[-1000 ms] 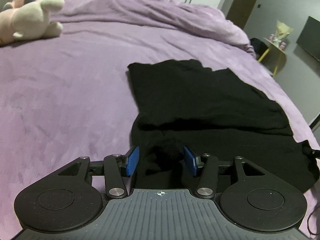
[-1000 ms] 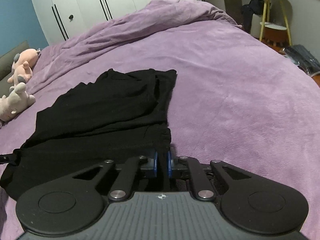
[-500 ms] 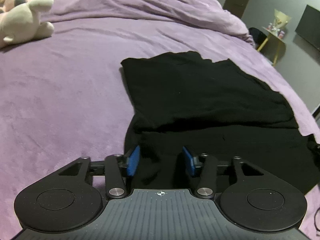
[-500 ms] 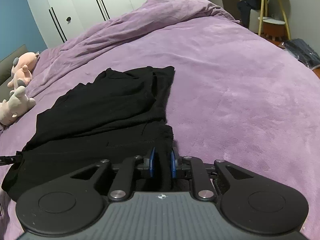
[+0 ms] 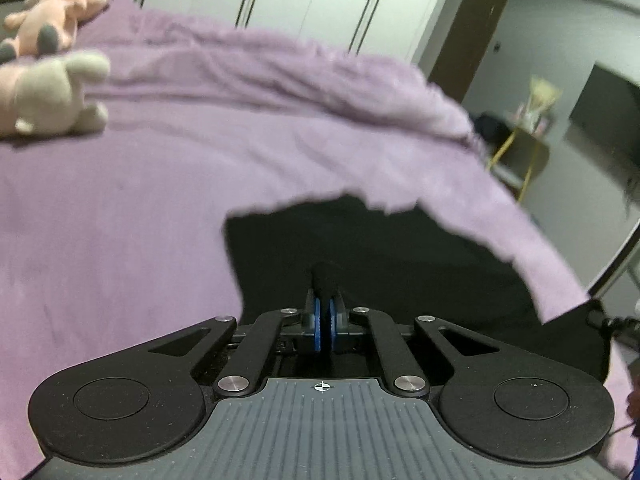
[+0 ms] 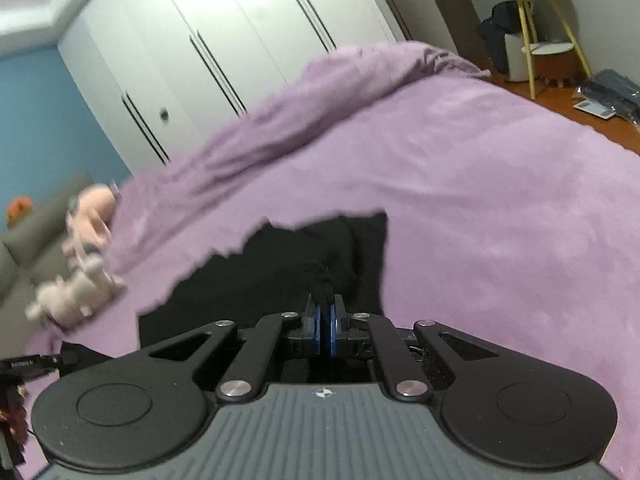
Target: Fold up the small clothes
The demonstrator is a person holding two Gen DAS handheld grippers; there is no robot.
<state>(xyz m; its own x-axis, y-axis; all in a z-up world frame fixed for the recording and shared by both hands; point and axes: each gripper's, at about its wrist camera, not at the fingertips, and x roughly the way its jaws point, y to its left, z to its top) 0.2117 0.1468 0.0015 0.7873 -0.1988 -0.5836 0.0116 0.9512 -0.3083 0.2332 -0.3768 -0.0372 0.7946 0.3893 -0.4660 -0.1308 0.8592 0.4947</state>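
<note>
Left gripper [image 5: 323, 312]: my jaws just closed, pinching the near hem of the black knit garment [image 5: 380, 256].
Right gripper [image 6: 323, 312]: pinching that hem's other corner.
Garment: stretches straight ahead across the purple fleece bedcover [image 5: 140, 200].

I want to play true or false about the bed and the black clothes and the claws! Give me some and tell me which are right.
1. The left claw is pinching the black garment. True.
2. The right claw is wide open with nothing in it. False: it is shut on a bunch of the black cloth.
3. The blanket on the bed is green. False: it is purple.
4. Plush toys lie on the far side of the bed. True.
5. The black garment is hanging in the wardrobe. False: it lies on the bed, and the white wardrobe doors are shut.
</note>
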